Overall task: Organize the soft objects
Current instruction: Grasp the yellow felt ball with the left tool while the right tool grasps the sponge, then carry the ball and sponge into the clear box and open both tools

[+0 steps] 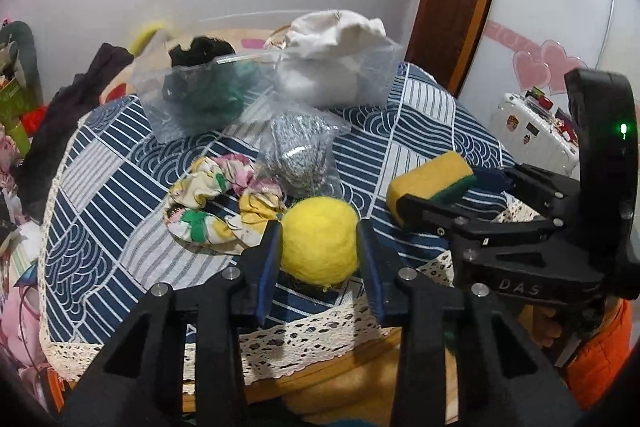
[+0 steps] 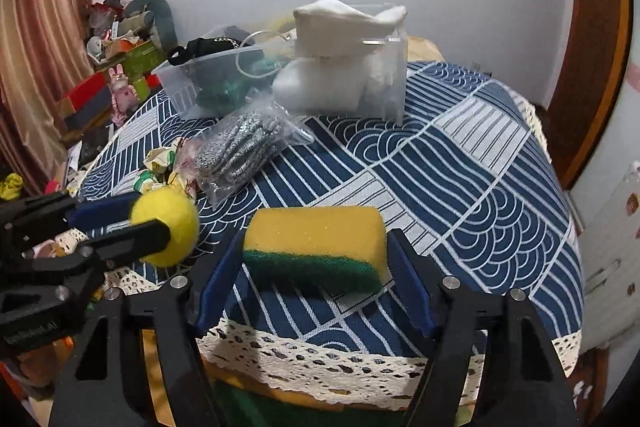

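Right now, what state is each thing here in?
Left tongs: shut on yellow ball.
Right tongs: shut on sponge.
Scrunchie: lying loose on tablecloth.
Steel scourers: bagged.
White cloth: in clear bag.

Left gripper (image 1: 319, 247) clamped on yellow felt ball (image 1: 319, 239), blue pads touching both sides, ball held just above the near edge of the bench (image 1: 120, 187) with its blue wave-pattern cloth. Right gripper (image 1: 436, 193) enters from the right, closed on a yellow/green sponge (image 1: 430, 179). Floral scrunchie (image 1: 212, 203) lies just left of the ball, bagged steel wool (image 1: 298, 151) right behind it. Two clear bags at the far edge: dark/green items (image 1: 200, 87) on the left, white fabric (image 1: 332, 67) on the right.
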Motion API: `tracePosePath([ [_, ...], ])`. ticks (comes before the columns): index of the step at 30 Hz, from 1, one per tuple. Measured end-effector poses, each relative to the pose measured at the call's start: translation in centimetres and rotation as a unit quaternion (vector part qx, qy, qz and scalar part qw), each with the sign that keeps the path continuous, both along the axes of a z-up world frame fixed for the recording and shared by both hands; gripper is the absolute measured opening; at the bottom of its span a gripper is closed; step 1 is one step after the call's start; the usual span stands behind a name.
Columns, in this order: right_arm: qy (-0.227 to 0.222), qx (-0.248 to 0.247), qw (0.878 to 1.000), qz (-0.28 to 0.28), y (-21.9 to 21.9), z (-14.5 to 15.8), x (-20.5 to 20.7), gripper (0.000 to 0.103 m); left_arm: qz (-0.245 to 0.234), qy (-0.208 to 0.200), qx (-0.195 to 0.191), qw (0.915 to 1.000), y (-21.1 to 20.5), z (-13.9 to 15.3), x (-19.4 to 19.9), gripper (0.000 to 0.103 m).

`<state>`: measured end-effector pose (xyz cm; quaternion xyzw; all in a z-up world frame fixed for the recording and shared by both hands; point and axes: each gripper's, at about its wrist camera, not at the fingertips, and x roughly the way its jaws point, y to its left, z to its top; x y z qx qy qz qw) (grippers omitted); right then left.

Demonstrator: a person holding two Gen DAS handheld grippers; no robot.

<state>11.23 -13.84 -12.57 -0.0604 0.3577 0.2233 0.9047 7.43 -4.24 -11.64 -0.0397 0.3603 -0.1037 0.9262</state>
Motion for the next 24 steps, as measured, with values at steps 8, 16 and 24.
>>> tracePosePath([
  [8, -0.018, 0.009, 1.000, -0.008, -0.5, 1.3, -0.5, 0.064, 0.021, -0.019, -0.017, 0.9995, 1.9, 1.7, -0.4, 0.037],
  [16, -0.070, 0.023, 0.997, -0.015, -0.4, 5.2, 0.2, 0.064, 0.051, -0.054, -0.013, 0.9971, 4.0, 4.3, 0.0, 0.037],
  [24, -0.117, 0.046, 0.992, -0.015, 0.7, 8.5, 1.9, 0.064, 0.085, -0.111, -0.003, 0.9903, 6.0, 7.6, 1.3, 0.037],
])
